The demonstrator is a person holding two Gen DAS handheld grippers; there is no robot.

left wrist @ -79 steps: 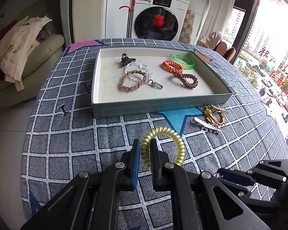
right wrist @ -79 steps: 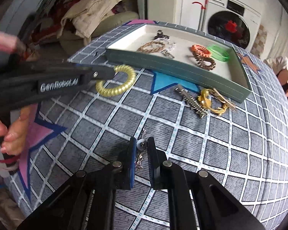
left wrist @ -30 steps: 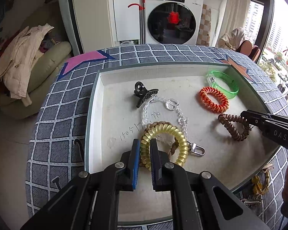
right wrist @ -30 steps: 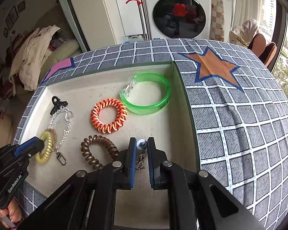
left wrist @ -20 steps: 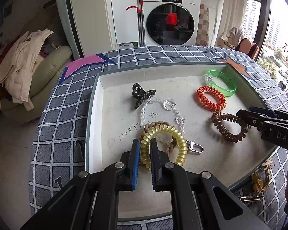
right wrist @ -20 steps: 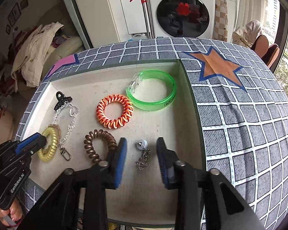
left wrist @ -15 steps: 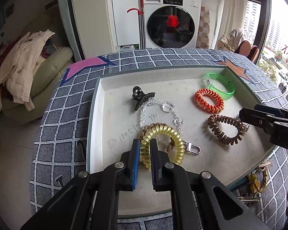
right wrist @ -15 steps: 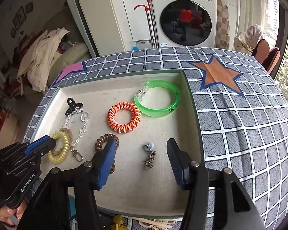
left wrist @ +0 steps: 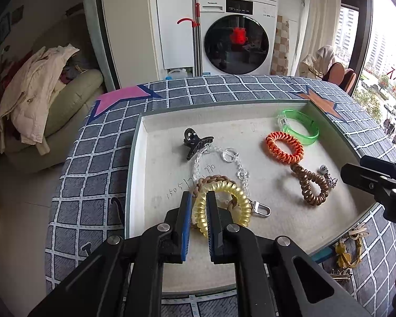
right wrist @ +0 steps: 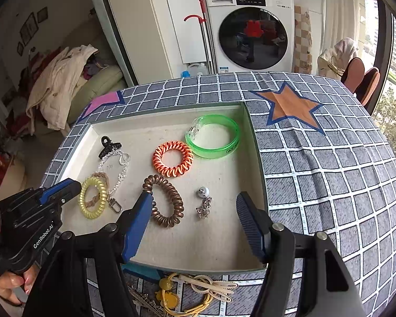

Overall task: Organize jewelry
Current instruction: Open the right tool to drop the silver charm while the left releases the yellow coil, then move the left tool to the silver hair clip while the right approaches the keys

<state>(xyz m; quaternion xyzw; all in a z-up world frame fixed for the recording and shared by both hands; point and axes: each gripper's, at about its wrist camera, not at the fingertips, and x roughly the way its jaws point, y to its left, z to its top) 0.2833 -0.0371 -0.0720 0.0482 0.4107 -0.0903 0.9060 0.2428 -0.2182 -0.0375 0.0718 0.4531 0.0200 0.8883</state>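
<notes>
Jewelry goes in the tray [right wrist: 253, 142] so it all stays in one place. The left gripper [left wrist: 198, 212] pinches the yellow coil band [left wrist: 221, 206] over the tray's near left part, ready to set it down. The right gripper [right wrist: 194, 211] has just been opening and stands spread wide, empty, above the little silver chain [right wrist: 204, 206] that now lies in the tray's near right part.
</notes>
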